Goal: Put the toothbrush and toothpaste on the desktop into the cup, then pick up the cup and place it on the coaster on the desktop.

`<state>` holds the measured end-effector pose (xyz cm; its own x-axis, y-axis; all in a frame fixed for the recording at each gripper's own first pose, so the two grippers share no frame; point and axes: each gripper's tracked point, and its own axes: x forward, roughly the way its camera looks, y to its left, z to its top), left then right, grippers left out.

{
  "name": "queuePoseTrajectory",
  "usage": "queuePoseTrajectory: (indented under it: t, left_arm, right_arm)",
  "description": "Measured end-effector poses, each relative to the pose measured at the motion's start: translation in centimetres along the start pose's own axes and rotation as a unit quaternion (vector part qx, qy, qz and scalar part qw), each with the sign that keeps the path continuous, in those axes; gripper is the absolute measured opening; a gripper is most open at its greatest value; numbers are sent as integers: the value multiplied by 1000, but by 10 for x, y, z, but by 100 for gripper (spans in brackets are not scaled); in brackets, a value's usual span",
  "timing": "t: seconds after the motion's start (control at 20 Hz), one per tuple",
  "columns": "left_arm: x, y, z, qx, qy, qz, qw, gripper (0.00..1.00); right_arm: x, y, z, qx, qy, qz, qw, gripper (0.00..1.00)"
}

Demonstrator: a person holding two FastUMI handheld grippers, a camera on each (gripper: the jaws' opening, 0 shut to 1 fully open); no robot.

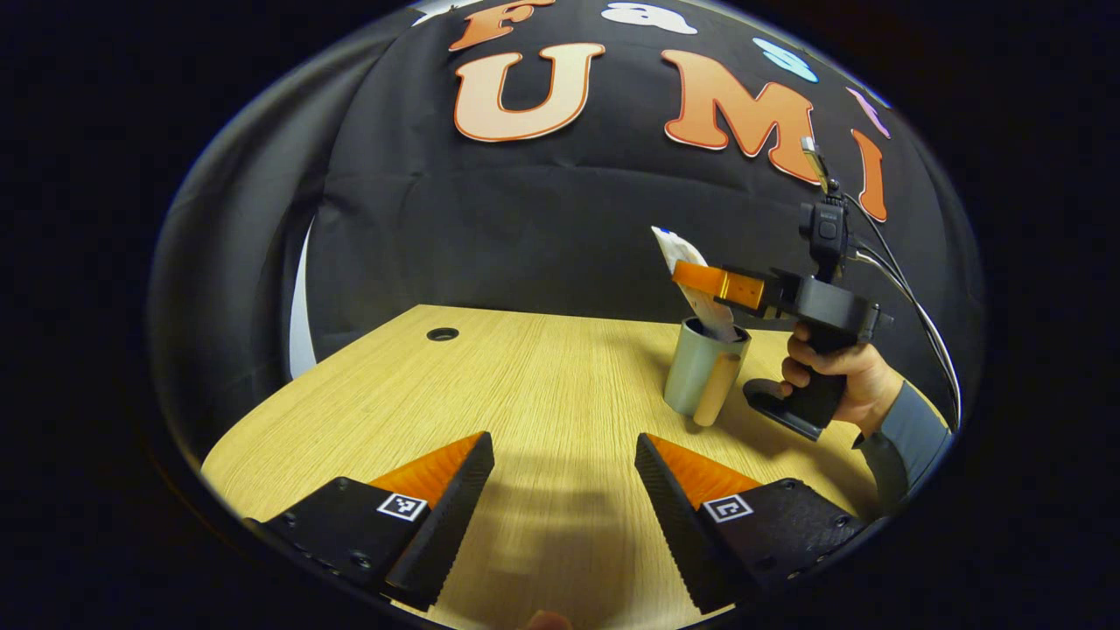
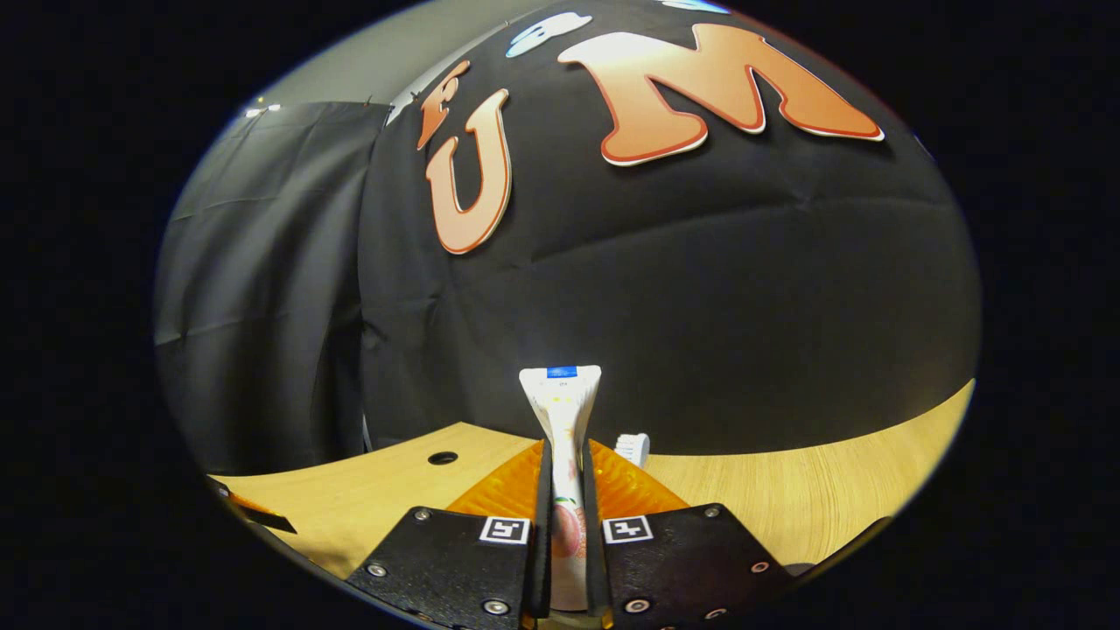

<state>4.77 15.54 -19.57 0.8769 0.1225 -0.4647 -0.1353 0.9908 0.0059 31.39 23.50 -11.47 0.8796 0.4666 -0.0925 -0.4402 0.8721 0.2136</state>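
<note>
2 items are nearly in: my right hand-held gripper (image 2: pixel 564 516) is clamped on the toothpaste tube (image 2: pixel 561 411), its lower end inside the cup (image 1: pixel 697 376), with a toothbrush head (image 2: pixel 633 448) just behind. My left hand-held gripper (image 1: pixel 564 490) hangs apart over the surface (image 1: pixel 490 385). I judge release and the coaster placement remain.

A recording booth set up as a staged test space rather than a lived-in room, walled by draped black cloth (image 1: pixel 542 227), furnished with one light wood-grain desktop (image 1: pixel 525 394) pierced by a cable hole (image 1: pixel 443 334), a cabled handheld gripper (image 1: pixel 713 282) seen above it
</note>
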Motion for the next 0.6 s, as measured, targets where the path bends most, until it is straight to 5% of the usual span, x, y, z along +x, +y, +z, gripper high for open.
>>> queuePoseTrajectory:
  t: [0.4, 0.6]
  left_arm:
    - [-4, -26, 17, 13, -22, -6, 1000, 98]
    - [4, -60, 44, 34, -41, -32, 998, 97]
  right_arm:
    - [-70, -16, 21, -12, 9, -5, 1000, 17]
    - [-117, -31, 32, -20, 16, -8, 1000, 36]
